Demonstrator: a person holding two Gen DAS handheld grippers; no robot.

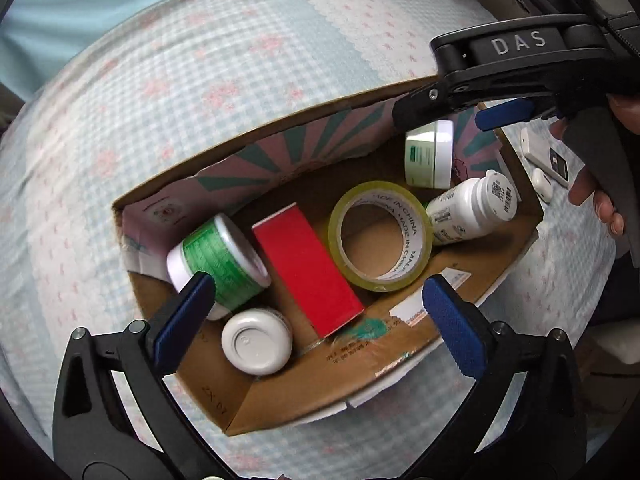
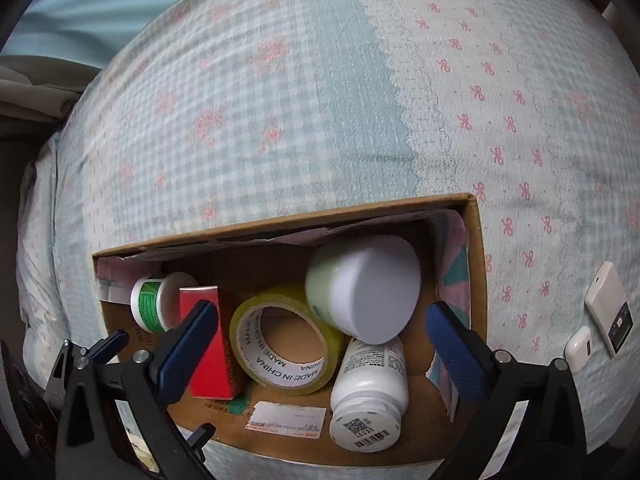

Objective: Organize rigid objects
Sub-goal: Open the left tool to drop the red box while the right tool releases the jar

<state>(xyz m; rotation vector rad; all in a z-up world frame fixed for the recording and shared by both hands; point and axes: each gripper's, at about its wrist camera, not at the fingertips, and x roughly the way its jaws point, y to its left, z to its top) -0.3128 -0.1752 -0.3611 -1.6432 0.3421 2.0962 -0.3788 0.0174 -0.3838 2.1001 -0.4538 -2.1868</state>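
Observation:
An open cardboard box (image 1: 280, 400) (image 2: 280, 220) lies on a bed. In it are a green-labelled jar (image 1: 218, 258) (image 2: 150, 300), a small white-lidded jar (image 1: 256, 340), a red box (image 1: 308, 268) (image 2: 208, 360), a yellow tape roll (image 1: 380, 236) (image 2: 284, 340), a white pill bottle (image 1: 470, 206) (image 2: 368, 396) and a pale green jar with a white lid (image 1: 428, 154) (image 2: 364, 288). My left gripper (image 1: 320, 316) is open above the box's near end. My right gripper (image 2: 324, 344) is open above the box, empty; it shows in the left wrist view (image 1: 452, 118) just over the pale green jar.
The bed has a pale blue checked quilt (image 2: 320, 100) with pink bows. A white remote (image 2: 608, 308) (image 1: 548, 156) and a small white case (image 2: 578, 348) (image 1: 542, 184) lie on the quilt right of the box. A light blue curtain (image 2: 80, 0) hangs at the far side.

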